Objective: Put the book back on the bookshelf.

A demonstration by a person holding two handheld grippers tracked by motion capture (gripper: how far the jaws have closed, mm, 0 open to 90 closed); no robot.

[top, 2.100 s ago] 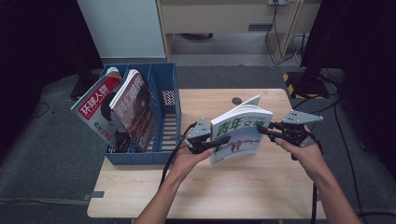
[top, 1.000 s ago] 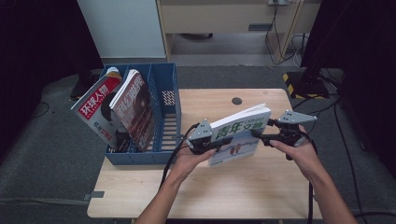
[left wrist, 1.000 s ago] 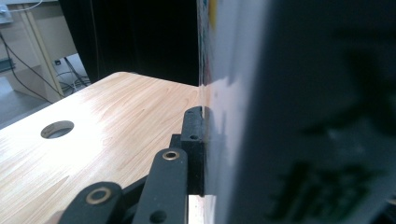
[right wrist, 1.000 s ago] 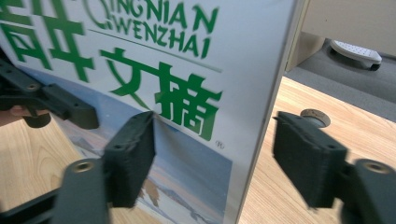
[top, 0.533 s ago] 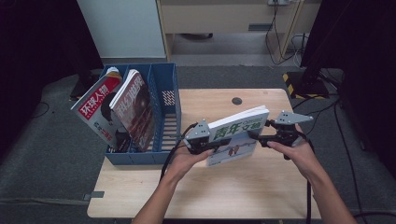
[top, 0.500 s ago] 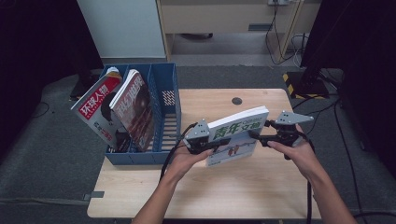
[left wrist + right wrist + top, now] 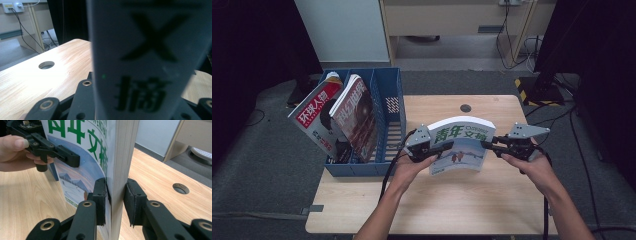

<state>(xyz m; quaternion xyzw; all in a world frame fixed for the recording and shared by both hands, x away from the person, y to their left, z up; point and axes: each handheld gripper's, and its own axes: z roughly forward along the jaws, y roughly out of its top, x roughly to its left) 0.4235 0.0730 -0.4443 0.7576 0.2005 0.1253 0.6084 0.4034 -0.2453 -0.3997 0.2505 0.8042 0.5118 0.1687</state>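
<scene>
Two grippers, one magazine [image 7: 459,150]: held upright above the tabletop [image 7: 492,200], left gripper [image 7: 428,146] jaws clamped on its spine edge, right gripper [image 7: 499,146] jaws clamped on its page edge. Advice: keep both grips level; steer spine-first toward the blue rack [image 7: 389,95].

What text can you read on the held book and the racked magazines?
"青年文摘": cover of the book, clamped by left gripper and right gripper.
"文", "摘": book spine, blurred.
"环球人物": red magazine in the blue rack.
Second magazine: title too blurred.
</scene>
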